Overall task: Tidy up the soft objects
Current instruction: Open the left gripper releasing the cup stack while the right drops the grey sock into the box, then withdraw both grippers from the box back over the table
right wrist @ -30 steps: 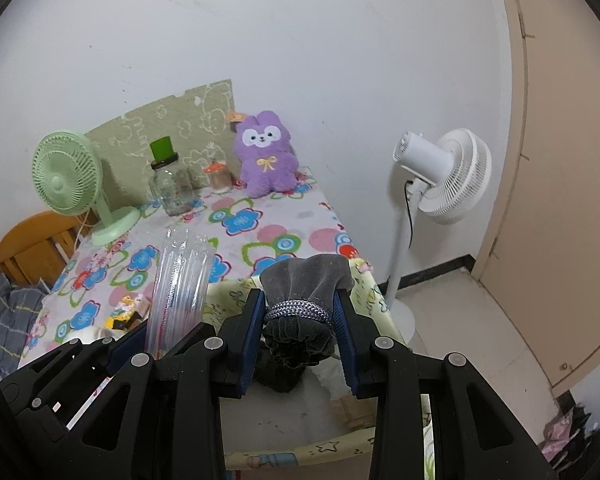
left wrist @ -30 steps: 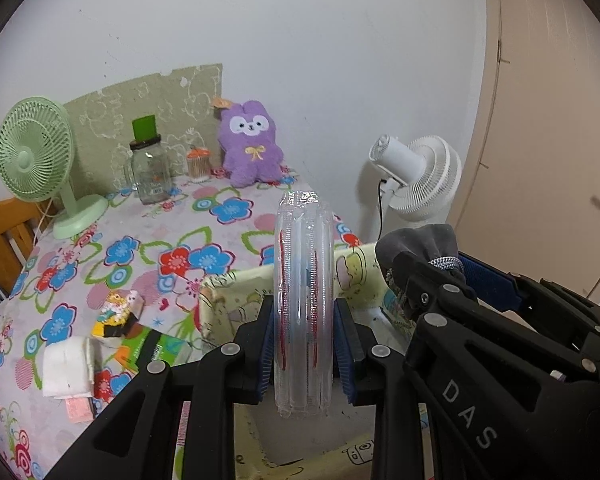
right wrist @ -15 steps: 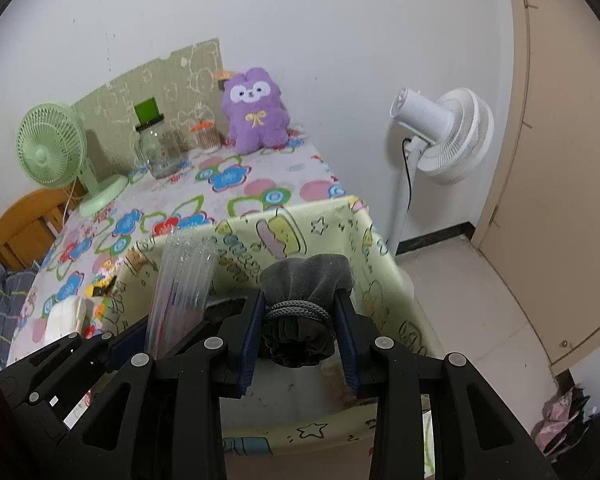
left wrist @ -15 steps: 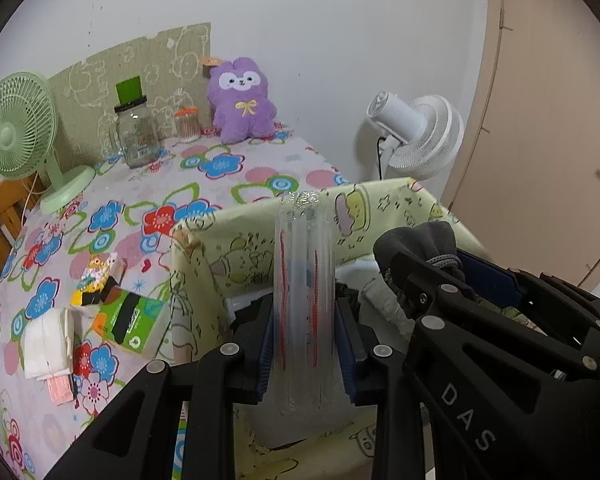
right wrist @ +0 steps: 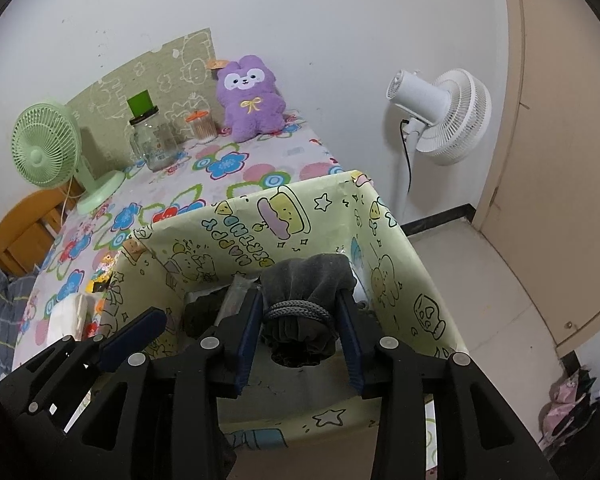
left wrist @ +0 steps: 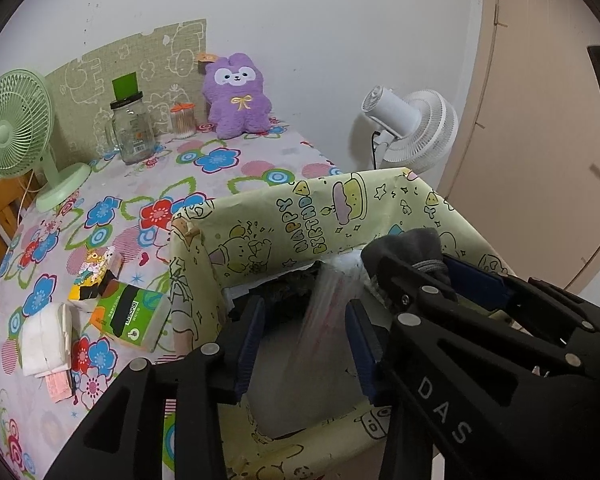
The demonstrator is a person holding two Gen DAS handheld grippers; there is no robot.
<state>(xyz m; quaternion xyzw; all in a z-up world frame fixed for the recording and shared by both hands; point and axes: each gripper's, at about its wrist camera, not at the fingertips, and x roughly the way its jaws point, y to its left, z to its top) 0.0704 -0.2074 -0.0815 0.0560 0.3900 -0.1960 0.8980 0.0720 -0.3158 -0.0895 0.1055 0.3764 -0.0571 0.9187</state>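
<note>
Left wrist view shows the left gripper (left wrist: 305, 334) with its fingers opening over the yellow-green cartoon box (left wrist: 384, 204); the clear plastic packet (left wrist: 328, 300) between them is motion-blurred and touches neither pad. Much of the box's inside is hidden behind the grippers. On the right, the right gripper (right wrist: 300, 334) is opening too, the grey drawstring pouch (right wrist: 300, 300) still touching both fingers inside the box.

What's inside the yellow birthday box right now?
Inside the box: a clear plastic pack, dark fabric and a grey pouch. Both grippers hide the bottom.
</note>
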